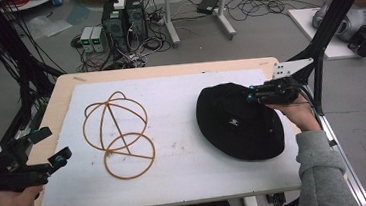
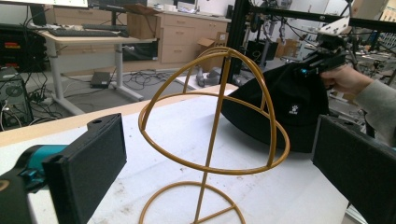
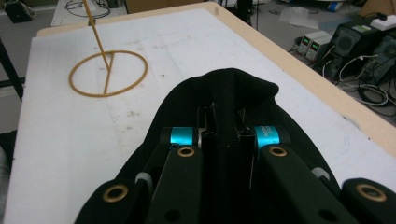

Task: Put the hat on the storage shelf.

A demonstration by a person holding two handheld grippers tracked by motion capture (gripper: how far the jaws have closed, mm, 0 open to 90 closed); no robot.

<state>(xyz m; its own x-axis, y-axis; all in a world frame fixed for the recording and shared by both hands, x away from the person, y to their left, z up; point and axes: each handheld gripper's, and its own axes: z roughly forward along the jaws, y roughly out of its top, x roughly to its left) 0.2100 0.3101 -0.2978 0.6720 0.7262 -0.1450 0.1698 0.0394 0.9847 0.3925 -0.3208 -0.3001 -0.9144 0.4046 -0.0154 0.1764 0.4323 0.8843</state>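
Black hat (image 1: 240, 123) lying on the white mat (image 1: 177, 178), over on the right side of the table (image 1: 64, 88). Yellow wire hat stand (image 1: 118, 133) standing upright on the mat to the left of the hat, well apart from it, with nothing on it. From high up, looks like flat loops; in the left gripper view (image 2: 212, 140), shows up as a round dome on a thin pole above a ring base. Right gripper (image 1: 256, 95) squeezed tight on the edge of the hat, jaws pinching a fold of cloth (image 3: 226, 107). Left gripper (image 1: 49, 147) held off the left edge of the table, jaws wide open, gripping nothing, pointed at the stand.
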